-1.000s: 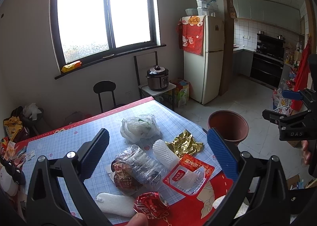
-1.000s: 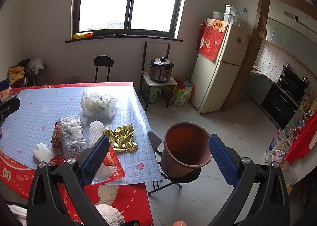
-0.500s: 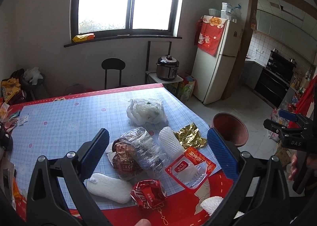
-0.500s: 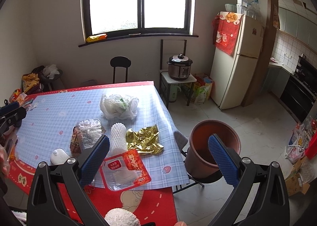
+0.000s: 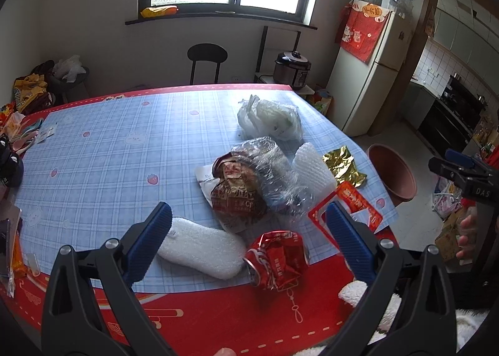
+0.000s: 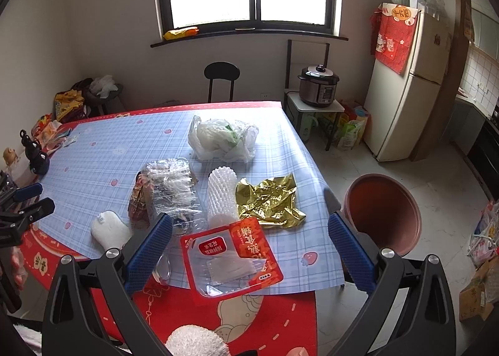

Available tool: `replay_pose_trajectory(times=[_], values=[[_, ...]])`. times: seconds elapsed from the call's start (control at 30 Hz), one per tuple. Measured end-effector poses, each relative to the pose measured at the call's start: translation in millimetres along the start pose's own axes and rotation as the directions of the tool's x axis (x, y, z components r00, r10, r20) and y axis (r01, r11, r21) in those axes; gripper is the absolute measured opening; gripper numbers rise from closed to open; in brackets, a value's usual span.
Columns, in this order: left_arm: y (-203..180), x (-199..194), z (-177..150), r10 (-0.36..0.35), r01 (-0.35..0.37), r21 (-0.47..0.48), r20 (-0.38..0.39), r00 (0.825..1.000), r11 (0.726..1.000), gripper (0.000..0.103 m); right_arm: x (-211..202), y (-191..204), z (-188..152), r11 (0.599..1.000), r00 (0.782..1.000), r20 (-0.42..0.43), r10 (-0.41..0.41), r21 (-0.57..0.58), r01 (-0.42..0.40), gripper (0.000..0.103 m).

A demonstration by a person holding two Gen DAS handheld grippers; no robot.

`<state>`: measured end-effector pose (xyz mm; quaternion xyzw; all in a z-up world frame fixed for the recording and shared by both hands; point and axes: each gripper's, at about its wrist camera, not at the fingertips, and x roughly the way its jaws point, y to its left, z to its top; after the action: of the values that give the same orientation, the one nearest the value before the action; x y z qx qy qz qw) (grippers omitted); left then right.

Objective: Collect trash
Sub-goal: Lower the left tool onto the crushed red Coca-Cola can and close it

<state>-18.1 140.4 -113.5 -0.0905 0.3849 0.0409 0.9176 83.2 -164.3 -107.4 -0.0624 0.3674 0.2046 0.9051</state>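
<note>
Trash lies on the blue checked tablecloth (image 5: 109, 162): a crushed red can (image 5: 276, 257), a white foam pad (image 5: 202, 251), a brown wrapper under a crumpled clear plastic tray (image 5: 271, 175), a white foam sleeve (image 6: 222, 197), gold foil (image 6: 268, 201), a red-and-clear package (image 6: 232, 257) and a white plastic bag (image 6: 223, 139). A reddish-brown bin (image 6: 383, 215) stands off the table's right edge. My left gripper (image 5: 249, 240) hangs open above the can and pad. Over the red package my right gripper (image 6: 249, 250) is open and holds nothing.
A black chair (image 6: 222, 75) stands behind the table. A rice cooker (image 6: 318, 86) sits on a small stand beside a white fridge (image 6: 408, 88). Small items crowd the table's left edge (image 5: 18, 137). Bags and boxes lie on the floor at right (image 6: 480, 250).
Both views have swung left and down toward the table. The trash now sits closer under both grippers. The jaws have stayed open throughout.
</note>
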Motion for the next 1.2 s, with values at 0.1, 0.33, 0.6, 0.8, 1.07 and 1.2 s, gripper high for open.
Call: replay_pose_trajectory(times=[0.1,0.33,0.6,0.8,1.07,1.2], values=[[14.6,10.6,-17.1,-0.022,0.021,-0.029,-0.038,0.999,0.999,0.097,11.3,12.1,-5.3,1.0,1.0,-0.019,0.021,-0.006,-0.021,0.098],[33.1,36.5,-33.9,-0.092,0.087,-0.056,-0.109,0.99,0.995,0.096,34.2,42.1,-7.5,1.0,0.998,-0.059,-0.029,-0.012,0.029,0.098],[56.7,70.0,-35.0,-0.207,0.192,-0.103,-0.157,0.966,0.976,0.079,59.3,64.0,-3.9,0.999,0.994,-0.102,-0.049,0.01,0.051,0.098],[54.3,90.9,-46.8,-0.289,0.282,-0.066,-0.209,0.934,0.957,0.068,62.5,74.2,-11.5,0.997,0.995,-0.084,-0.06,0.051,0.064,0.098],[35.7,115.1,-65.1,-0.337,0.313,-0.127,-0.278,0.9,0.941,0.063,84.0,59.3,-29.4,0.997,0.987,-0.16,0.009,0.08,0.004,0.098],[26.6,136.6,-72.5,-0.337,0.284,-0.199,-0.332,0.881,0.938,0.055,86.9,58.1,-26.5,0.998,0.987,-0.146,0.066,0.034,-0.062,0.098]])
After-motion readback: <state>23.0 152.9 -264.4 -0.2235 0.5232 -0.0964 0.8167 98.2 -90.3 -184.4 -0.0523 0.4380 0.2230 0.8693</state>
